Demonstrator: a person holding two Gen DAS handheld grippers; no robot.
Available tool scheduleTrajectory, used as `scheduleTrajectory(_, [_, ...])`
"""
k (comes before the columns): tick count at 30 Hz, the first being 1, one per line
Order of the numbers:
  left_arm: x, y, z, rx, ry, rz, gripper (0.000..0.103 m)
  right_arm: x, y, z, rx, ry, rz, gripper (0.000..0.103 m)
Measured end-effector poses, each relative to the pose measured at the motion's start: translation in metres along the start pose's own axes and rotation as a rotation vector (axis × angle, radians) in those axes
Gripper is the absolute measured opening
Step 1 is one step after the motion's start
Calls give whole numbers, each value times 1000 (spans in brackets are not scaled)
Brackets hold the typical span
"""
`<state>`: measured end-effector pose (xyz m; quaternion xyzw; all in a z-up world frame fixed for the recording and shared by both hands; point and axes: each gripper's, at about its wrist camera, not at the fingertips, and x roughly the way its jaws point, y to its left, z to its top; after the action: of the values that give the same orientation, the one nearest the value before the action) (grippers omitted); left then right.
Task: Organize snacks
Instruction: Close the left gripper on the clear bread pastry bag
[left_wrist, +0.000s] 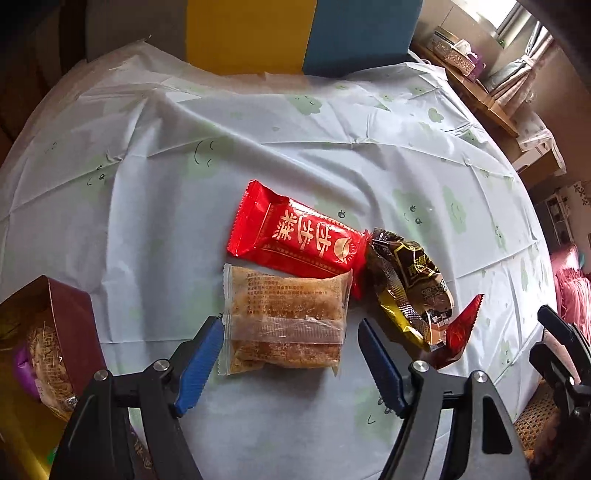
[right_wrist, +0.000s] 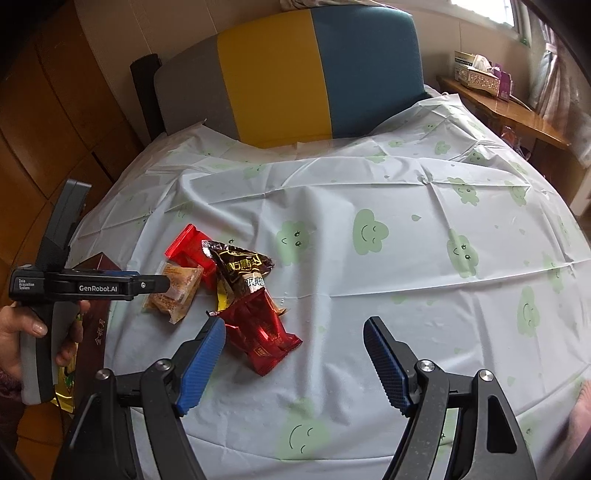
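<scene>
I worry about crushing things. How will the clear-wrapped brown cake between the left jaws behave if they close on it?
The brown cake looks crumbly and layered, so it would probably break under a hard squeeze. Its thin clear wrapper seems slick and may slide between the pads. It lies flat on the tablecloth, so it is unlikely to roll, and it probably weighs little.

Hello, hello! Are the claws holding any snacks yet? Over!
Left gripper open over the clear cake packet, not gripping. Right gripper open, empty, beside the dark red packet. Nothing blocking.
</scene>
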<state>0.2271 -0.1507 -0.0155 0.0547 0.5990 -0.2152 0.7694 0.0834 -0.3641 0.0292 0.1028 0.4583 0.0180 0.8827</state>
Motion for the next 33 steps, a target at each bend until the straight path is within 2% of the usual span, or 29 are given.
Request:
scheduleTrajectory(1, [4, -4, 1, 19, -8, 14, 85, 0, 0, 0, -1, 1, -1, 78])
scheduleTrajectory(7, [32, -11, 4, 100, 3, 89, 86, -1, -2, 1, 8, -2, 1, 78])
scheduleTrajectory(9, [36, -12, 5, 108, -2, 76, 86, -1, -3, 2, 15, -7, 3, 78])
scheduleTrajectory(11, [43, -12, 8, 99, -2, 73, 93, 0, -4, 2, 21, -5, 3, 78])
scheduleTrajectory(13, [48, -13, 10, 93, -11, 80, 93, 0, -4, 3, 22, -3, 2, 78])
scheduleTrajectory(15, [55, -16, 11, 93, -8, 99, 92, 1, -4, 3, 21, -2, -2, 78])
scheduleTrajectory(18, [61, -20, 6, 105, -28, 160, 81, 2, -6, 3, 28, 1, -7, 78])
scheduleTrajectory(22, [56, -18, -2, 96, -59, 142, 67, 2, -7, 3, 33, -1, -16, 78])
scheduleTrajectory(29, [49, -26, -35, 81, -74, 152, 65, 5, -12, 2, 45, 5, -39, 78])
scheduleTrajectory(33, [41, -37, -66, 68, -83, 114, 65, 6, -14, 1, 52, 10, -52, 78])
